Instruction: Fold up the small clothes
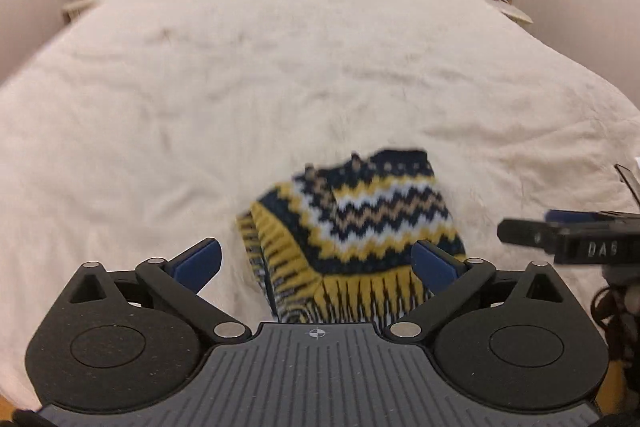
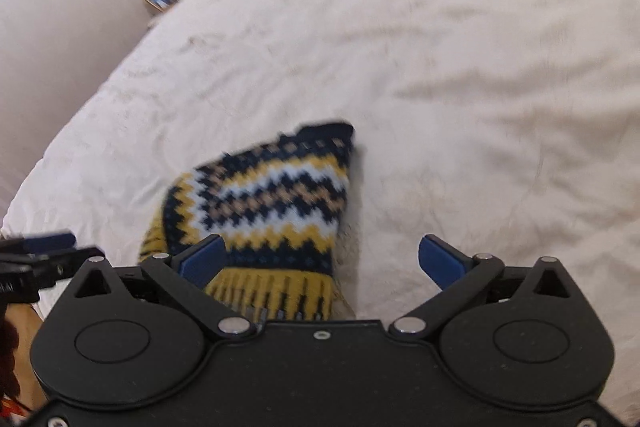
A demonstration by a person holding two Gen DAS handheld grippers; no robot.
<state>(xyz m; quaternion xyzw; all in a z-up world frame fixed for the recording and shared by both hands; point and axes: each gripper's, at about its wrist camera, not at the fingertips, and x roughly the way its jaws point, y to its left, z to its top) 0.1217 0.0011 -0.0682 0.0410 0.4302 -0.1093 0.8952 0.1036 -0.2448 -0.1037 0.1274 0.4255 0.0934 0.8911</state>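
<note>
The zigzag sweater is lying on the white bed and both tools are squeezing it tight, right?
Not quite. The sweater does lie on the white bed, but neither tool is squeezing it. The left tool and right tool are both open, with nothing pinched between the blue pads. Both wrist views show it.

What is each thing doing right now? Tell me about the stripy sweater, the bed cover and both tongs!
sweater: folded into a small bundle, lying on the bed, not held.
left tongs: open wide, above the sweater, nothing gripped.
right tongs: open wide, nothing gripped.
bed cover: spread out, slightly wrinkled.
</note>
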